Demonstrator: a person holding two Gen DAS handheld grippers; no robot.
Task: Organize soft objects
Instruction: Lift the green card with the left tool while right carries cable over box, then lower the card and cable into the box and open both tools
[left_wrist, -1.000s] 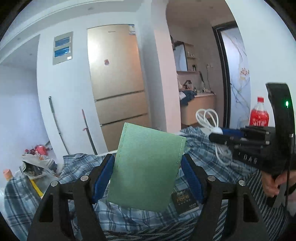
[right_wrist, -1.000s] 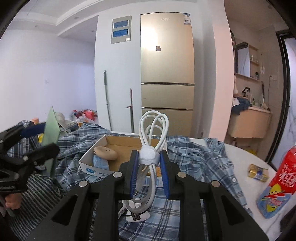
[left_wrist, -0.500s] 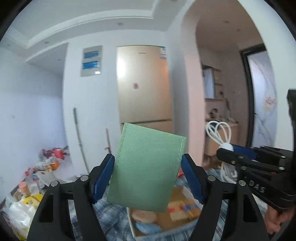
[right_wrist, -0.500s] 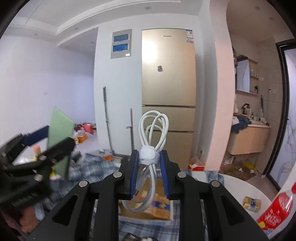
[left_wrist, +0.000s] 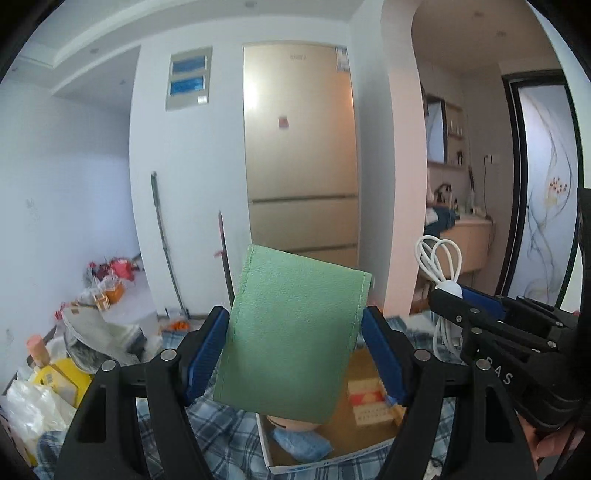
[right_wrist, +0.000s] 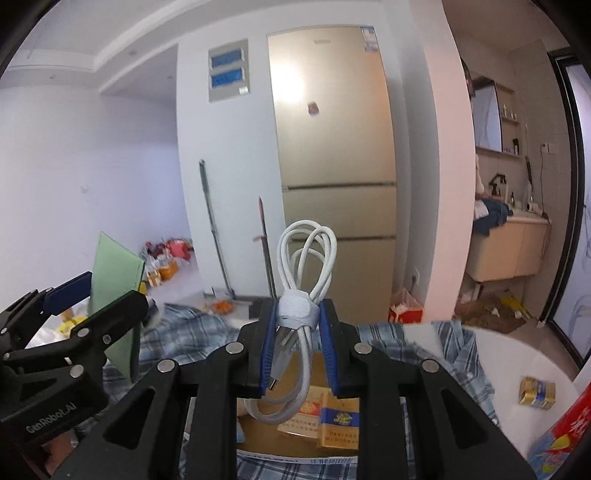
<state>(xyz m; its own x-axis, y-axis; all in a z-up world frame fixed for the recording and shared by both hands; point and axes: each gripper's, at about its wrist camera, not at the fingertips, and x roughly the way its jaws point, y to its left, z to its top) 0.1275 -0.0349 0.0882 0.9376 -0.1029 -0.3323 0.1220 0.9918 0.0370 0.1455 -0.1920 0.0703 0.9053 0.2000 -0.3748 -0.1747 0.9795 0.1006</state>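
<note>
A green cloth pouch (left_wrist: 295, 332) is being gripped upright by the half-spread left gripper (left_wrist: 295, 350), a coiled white cable (right_wrist: 301, 295) pinched by the right gripper (right_wrist: 297, 332); the cardboard box (left_wrist: 332, 454) is lying directly below both.

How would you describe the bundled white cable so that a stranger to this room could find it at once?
Start at the tall gold refrigerator on the far wall, then drop to the black right gripper with blue pads in front of it. The coiled white cable is clamped there above an open cardboard box, unlike the flat green cloth pouch beside it.
</note>
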